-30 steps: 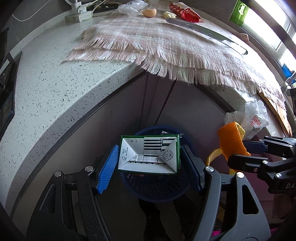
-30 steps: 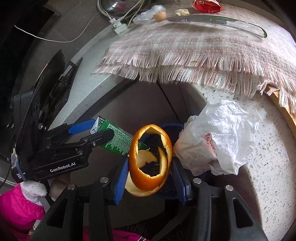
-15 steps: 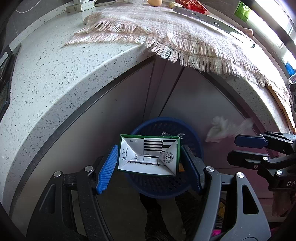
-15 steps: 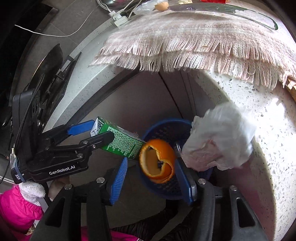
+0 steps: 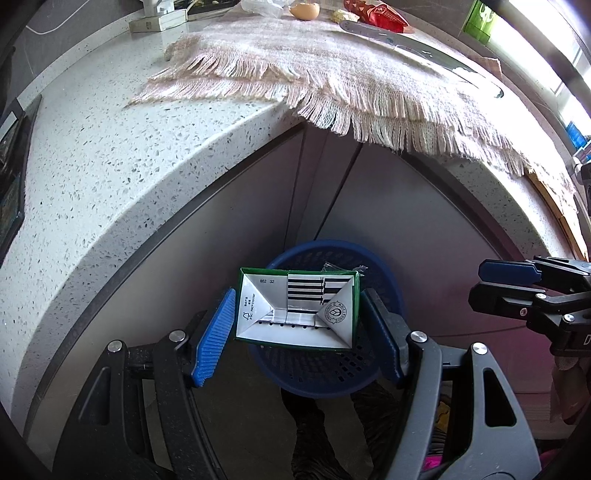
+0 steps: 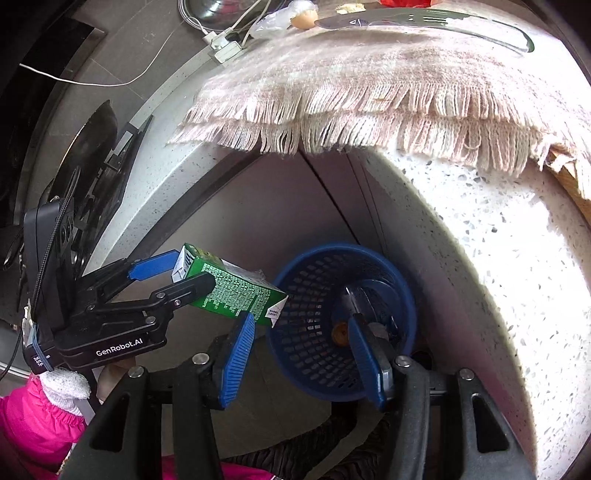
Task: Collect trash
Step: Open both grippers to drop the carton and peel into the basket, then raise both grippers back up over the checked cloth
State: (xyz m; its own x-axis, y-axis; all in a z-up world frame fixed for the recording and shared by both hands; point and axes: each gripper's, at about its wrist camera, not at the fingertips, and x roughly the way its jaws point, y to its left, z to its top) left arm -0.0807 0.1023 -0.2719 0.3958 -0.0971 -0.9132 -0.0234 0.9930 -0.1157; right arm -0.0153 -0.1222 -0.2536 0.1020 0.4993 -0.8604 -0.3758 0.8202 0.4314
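Carton status: green-and-white rectangular drink carton (image 5: 297,308) sat pinched between the blue ribbed pads of the left tongs (image 5: 297,328), held over the round blue perforated plastic basket (image 5: 384,266) on the floor below the table edge. In the right wrist view the same carton (image 6: 232,291) was tilted, one end poking toward the basket rim (image 6: 369,254), not inside it.

Right tongs (image 6: 301,360) were spread, nothing between the pads, pointed down into the basket. Something orange and a dark wrapper lay at the basket bottom; couldn't tell more through the mesh.

White speckled stone table (image 5: 92,177) curved around above, grey cabinet doors under it. Pink-and-cream fringed woven cloth (image 5: 332,74) covered the table top, fringe hanging over the edge. At the far side of the cloth: broken brown eggshell (image 5: 304,9), red snack wrapper (image 5: 376,16), long clear curved plastic strip (image 5: 424,48). White power strip with cables (image 5: 159,18) sat on bare table left of the cloth.

Person's white knit glove cuff (image 6: 64,384) and bright pink sleeve (image 6: 37,424) showed behind the left tongs body.
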